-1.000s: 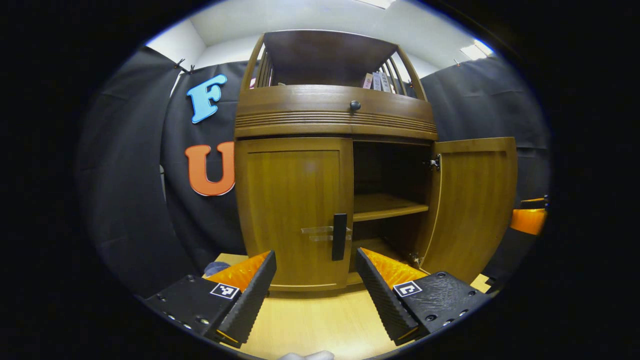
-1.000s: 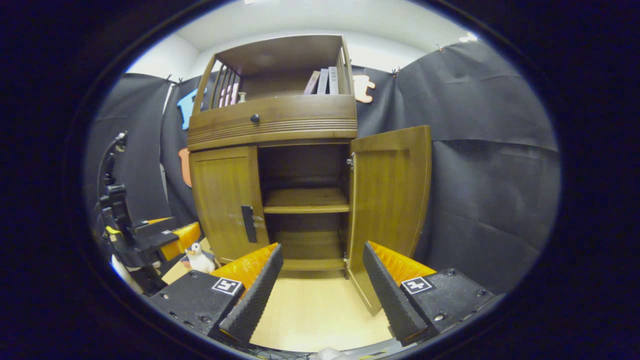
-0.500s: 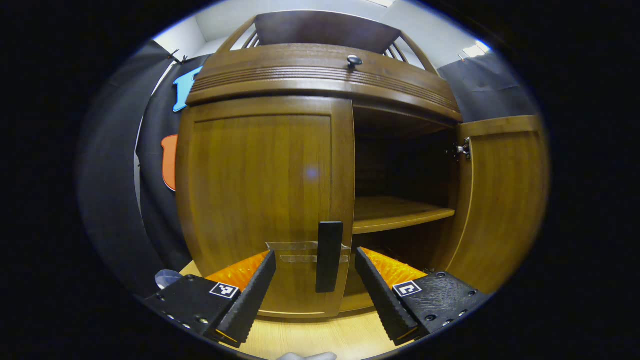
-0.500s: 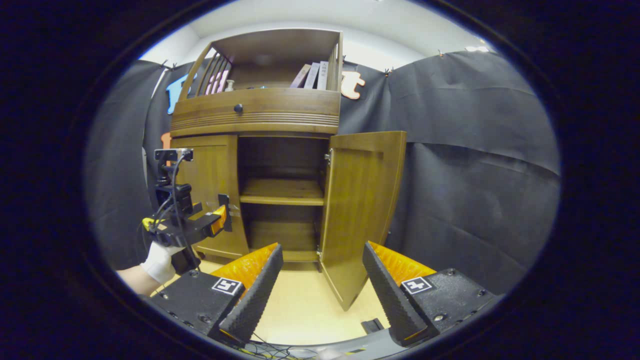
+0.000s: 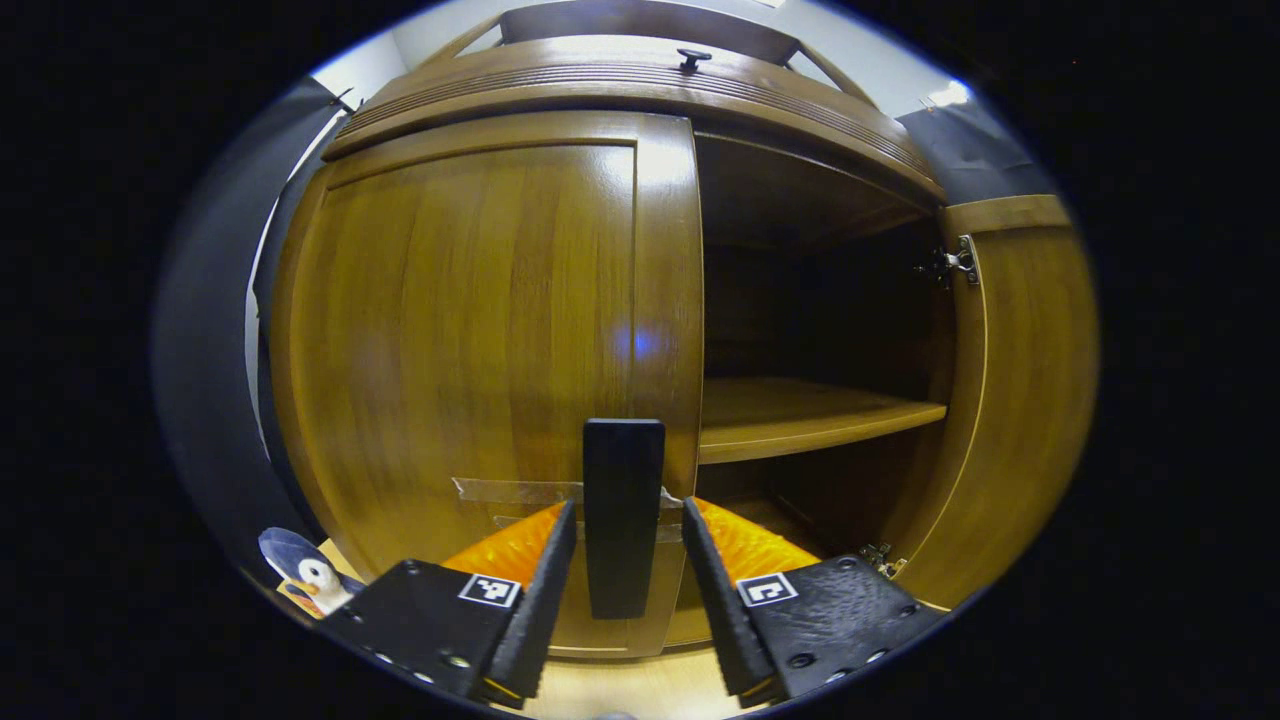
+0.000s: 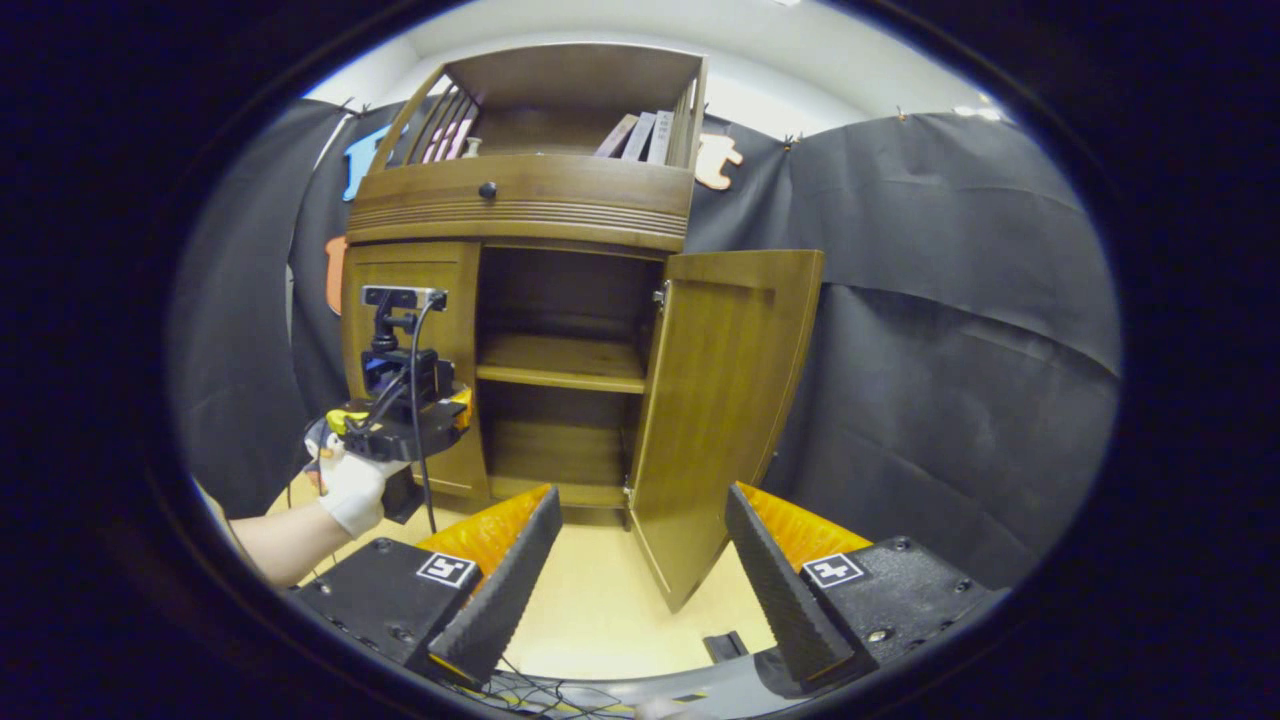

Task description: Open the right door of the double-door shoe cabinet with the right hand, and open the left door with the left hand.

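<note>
Since half a second ago, the left gripper [image 5: 620, 590] has been brought right up to the shoe cabinet [image 6: 520, 215], so that the handle [image 5: 623, 515] of the left door [image 5: 480, 360] is now framed between its two fingers. In the left gripper view the handle is seen as a dark upright bar at the door's inner edge, with a finger on each side and narrow gaps between; whether the pads touch it cannot be told, and the jaws are seen narrowed but not closed. The left door is still shut against the cabinet front. Strips of clear tape [image 5: 505, 492] are seen on the door just beside the handle. A small toy penguin [image 5: 305, 578] is seen at the cabinet's lower left corner.

In the right gripper view the right gripper [image 6: 640, 590] is held well back from the cabinet, its jaws spread wide with nothing between them. The right door [image 6: 720, 400] is swung out from the cabinet, its lower corner lying above and between the fingers, apart from them. A shelf [image 6: 560, 362] is exposed inside the cabinet's right half. The left gripper [image 6: 455, 410] is seen against the left door, held by a gloved hand [image 6: 350, 485]. Books [image 6: 640, 137] are stood in the cabinet's open top compartment, above a drawer with a round knob [image 6: 487, 189].
</note>
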Available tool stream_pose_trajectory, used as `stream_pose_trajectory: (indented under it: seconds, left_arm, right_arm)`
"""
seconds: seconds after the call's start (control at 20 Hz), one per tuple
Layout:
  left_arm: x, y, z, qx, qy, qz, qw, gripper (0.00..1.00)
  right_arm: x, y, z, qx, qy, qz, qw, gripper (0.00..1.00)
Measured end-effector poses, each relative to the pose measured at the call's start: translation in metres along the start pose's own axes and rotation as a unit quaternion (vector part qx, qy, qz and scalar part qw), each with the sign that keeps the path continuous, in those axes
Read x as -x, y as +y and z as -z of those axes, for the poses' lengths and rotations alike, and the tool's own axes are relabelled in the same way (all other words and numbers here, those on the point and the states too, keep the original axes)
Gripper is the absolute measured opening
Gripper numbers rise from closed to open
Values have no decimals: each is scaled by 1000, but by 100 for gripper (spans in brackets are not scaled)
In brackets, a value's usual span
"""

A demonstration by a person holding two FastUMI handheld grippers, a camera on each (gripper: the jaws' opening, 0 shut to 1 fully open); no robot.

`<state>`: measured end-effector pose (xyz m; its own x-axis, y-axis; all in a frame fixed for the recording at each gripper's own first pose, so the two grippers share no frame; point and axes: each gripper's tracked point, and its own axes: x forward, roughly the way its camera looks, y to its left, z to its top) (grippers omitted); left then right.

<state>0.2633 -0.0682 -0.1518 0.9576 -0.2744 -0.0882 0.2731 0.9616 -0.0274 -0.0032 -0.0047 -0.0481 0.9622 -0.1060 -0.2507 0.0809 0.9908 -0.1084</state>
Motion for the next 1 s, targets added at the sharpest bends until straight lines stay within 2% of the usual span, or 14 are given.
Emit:
stream_pose_trajectory:
  seconds: [0.05, 0.1, 0.35, 0.4, 0.55, 0.7, 1.0]
  left_arm:
    - [-1, 2, 4, -2, 6, -5, 1000, 64]
    - [-1, 5, 8, -6, 15, -12, 1000, 43]
    - [-3, 9, 10, -12, 12, -6, 1000, 28]
    - [1, 9, 7, -14, 9, -1, 1000, 33]
    - [15, 9, 9, -7, 17, 13, 1000, 14]
    - [37, 10, 10, -4, 23, 32, 999, 14]
    - [85, 20, 13, -4, 25, 46, 999, 14]
  right_arm:
    - [1, -2, 0, -2, -2, 0, 1000, 100]
    - [3, -3, 0, -3, 0, 0, 1000, 100]
    - [13, 1, 2, -10, 2, -11, 1000, 100]
    - [15, 2, 2, -10, 1, -12, 1000, 100]
    - [22, 5, 2, -10, 1, -20, 1000, 100]
    - [27, 8, 3, -9, -5, -31, 999, 100]
    - [37, 27, 5, -14, -11, -63, 998, 100]
